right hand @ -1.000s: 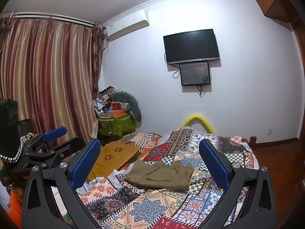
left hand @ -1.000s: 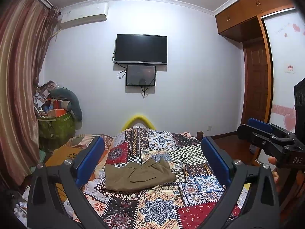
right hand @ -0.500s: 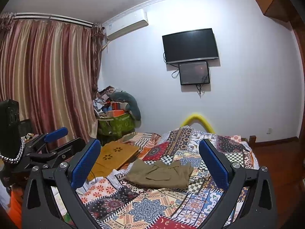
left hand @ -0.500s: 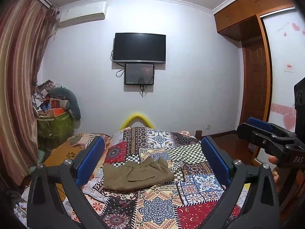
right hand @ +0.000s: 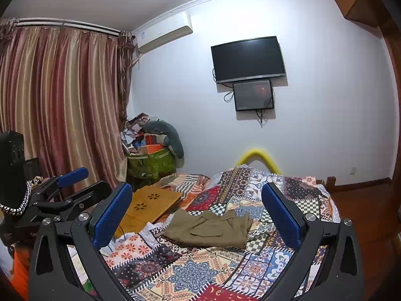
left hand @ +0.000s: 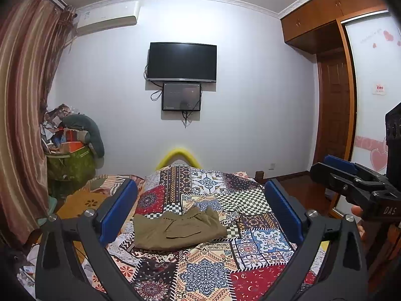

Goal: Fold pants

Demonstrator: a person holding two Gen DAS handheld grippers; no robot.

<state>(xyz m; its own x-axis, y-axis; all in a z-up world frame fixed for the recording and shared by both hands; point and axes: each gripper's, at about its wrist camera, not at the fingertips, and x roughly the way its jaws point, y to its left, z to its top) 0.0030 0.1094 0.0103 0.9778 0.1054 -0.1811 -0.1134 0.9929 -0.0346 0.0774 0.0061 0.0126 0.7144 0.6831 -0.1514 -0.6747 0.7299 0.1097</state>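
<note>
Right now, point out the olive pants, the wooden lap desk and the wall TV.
olive-brown cloth pants (left hand: 179, 230), left wrist view, middle of the fabric.
orange wooden lap desk (right hand: 147, 204), right wrist view, top panel.
black flat wall TV (left hand: 182, 61), left wrist view, screen centre.

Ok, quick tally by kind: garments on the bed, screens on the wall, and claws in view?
Garments: 1, the olive pants on the quilt
Wall screens: 2, the TV and the small monitor
Claws: 2, the left claw and the right claw, both open
Total: 5

bed (left hand: 208, 271) foot cut off, pants (left hand: 175, 228) far side hidden — folds
</note>
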